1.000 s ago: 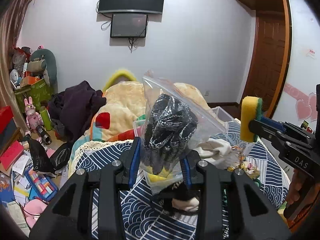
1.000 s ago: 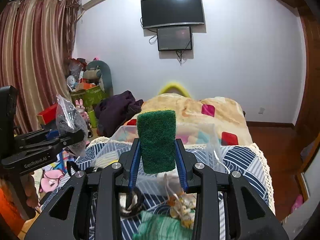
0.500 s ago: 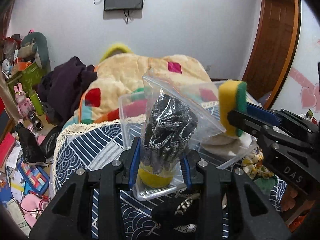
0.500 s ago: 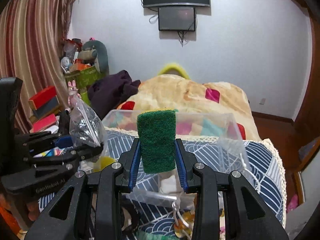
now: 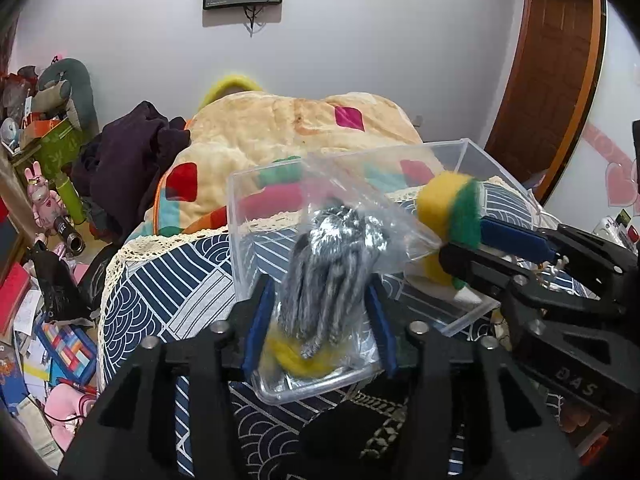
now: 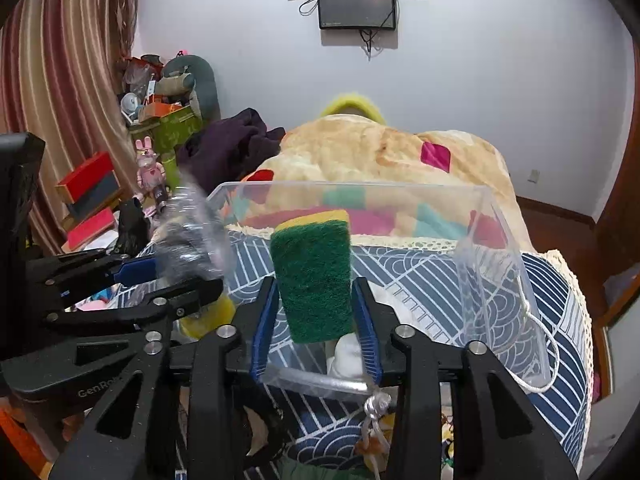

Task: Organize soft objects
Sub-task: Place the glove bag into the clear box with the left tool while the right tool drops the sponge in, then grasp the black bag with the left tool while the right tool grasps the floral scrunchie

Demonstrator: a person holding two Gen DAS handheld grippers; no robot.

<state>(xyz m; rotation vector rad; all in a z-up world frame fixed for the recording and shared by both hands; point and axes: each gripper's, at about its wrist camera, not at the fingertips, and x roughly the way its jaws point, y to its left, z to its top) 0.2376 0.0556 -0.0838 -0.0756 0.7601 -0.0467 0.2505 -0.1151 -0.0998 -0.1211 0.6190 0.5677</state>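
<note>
Since the frame half a second back, both grippers have come lower and closer over the clear plastic bin [image 6: 500, 248]; its far wall now rises behind the held things instead of sitting below them, and the wall screens have slid towards the top edge of both views.

The left gripper [image 5: 320, 312] is clamped on a clear zip bag of grey knit fabric [image 5: 336, 264], blurred with motion, hanging over the bin's near left corner. A yellow soft thing [image 5: 296, 354] lies in that corner under the bag. The right gripper [image 6: 316, 312] pinches a green-and-yellow sponge [image 6: 312, 276] upright, green face to the camera, over the bin's near edge; in the left wrist view the sponge [image 5: 450, 210] is tilted above the bin's right half, touching or just beside the bag's top corner, I cannot tell which. A white soft item [image 6: 348, 356] sits in the bin just under the right gripper.

The bin stands on a blue-and-white wave-pattern cover [image 5: 160, 280] with a lace edge, near its front. A white cord [image 6: 536, 360] loops over the bin's right wall. Behind lies a cream quilt with coloured patches [image 6: 380, 152] and a dark purple garment [image 5: 132, 152] at its left. Off the left edge, toys and boxes [image 5: 44, 208] crowd the floor. A dark patterned item [image 5: 360, 432] lies in front of the bin, partly hidden by the left gripper's body
</note>
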